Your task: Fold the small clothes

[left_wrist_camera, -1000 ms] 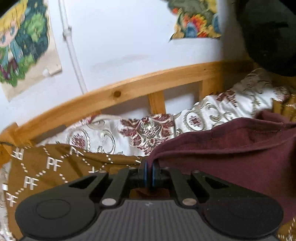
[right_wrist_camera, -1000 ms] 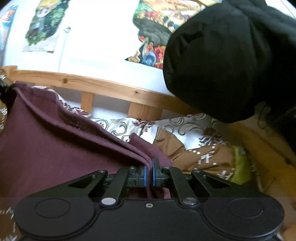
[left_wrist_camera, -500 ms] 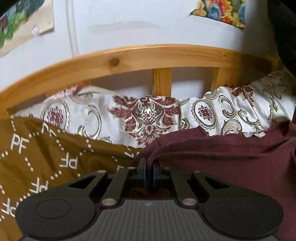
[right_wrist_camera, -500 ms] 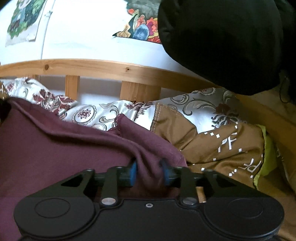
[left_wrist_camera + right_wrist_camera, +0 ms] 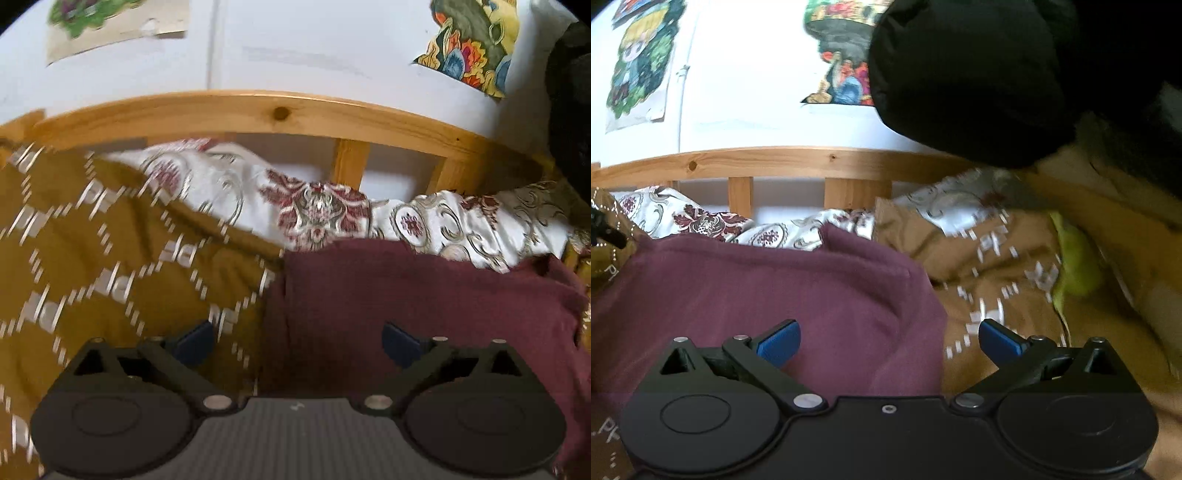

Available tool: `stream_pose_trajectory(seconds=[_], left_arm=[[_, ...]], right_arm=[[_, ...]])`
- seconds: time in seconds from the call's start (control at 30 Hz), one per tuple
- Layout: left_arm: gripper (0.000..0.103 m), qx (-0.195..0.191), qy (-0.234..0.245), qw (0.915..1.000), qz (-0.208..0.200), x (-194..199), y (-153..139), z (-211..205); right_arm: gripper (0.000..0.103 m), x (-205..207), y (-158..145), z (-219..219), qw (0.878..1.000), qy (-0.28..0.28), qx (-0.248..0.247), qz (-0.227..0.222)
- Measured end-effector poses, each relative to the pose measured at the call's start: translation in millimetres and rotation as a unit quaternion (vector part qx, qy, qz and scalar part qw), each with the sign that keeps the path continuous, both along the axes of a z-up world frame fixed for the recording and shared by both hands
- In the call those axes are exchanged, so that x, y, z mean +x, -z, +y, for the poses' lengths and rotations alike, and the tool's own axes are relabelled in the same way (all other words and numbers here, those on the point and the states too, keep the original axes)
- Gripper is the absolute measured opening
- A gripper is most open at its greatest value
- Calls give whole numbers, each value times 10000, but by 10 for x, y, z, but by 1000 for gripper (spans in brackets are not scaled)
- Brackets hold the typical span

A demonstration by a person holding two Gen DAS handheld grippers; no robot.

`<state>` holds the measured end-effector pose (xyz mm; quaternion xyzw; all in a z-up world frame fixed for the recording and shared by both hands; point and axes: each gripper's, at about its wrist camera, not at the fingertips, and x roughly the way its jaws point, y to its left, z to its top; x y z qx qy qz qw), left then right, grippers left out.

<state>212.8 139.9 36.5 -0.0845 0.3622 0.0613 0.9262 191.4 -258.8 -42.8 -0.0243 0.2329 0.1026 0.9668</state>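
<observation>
Now both my claws, the left claw (image 5: 297, 341) and the right claw (image 5: 889, 339), have just opened wide, dropping the maroon garment (image 5: 768, 291) onto the brown bedspread (image 5: 110, 266). Its near edge lies between my pads, so pulling back could snag and undo the fold.

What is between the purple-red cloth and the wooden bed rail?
A white flowery blanket lies bunched between the maroon cloth and the wooden rail, seen in both wrist views.

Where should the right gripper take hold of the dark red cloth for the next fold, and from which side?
Probably at the near right corner of the dark red cloth, coming from the right, over the brown blanket. There the cloth's edge lies free on the blanket and ends between the open pads of the right gripper, whose jaws have just been opening.
</observation>
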Motion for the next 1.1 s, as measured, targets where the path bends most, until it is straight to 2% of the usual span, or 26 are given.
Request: stream_pose_trajectory(seconds=[0.2,0.3,0.5,0.67,0.8,0.87,0.9,0.97,1.0,1.03,1.07,1.1], left_arm=[[102,246,208,9995,-57,-659,152,-160],[102,352,150,9993,9,-825,228,-238],[102,327,29,9995,7,-924,297,-276],[101,231,218,9994,-154,-914,271,-305],[91,109,324,9994,-25,-868,298,-330],[85,73,321,9995,27,-857,320,-340],[82,64,313,9995,55,-848,334,-341],[79,62,295,9995,134,-830,363,-350],[79,74,280,9994,162,-819,378,-356],[79,93,265,9994,185,-814,389,-361],[79,105,256,9994,198,-808,399,-365],[79,109,253,9994,211,-802,405,-368]], right_arm=[[102,-169,157,-34,9998,121,89,160],[102,-161,221,0,9995,74,122,295],[102,-211,257,59,9996,53,72,282],[100,-277,218,65,9996,-72,274,37],[79,-282,202,122,9992,-255,324,-2],[62,-259,224,126,9984,-324,443,103],[56,-237,240,126,9981,-334,483,195],[40,-203,271,107,9970,-318,604,367],[37,-193,280,90,9964,-301,678,422],[29,-189,280,82,9961,-270,706,450],[17,-186,281,74,9962,-243,693,470],[10,-188,278,66,9966,-199,653,468]])
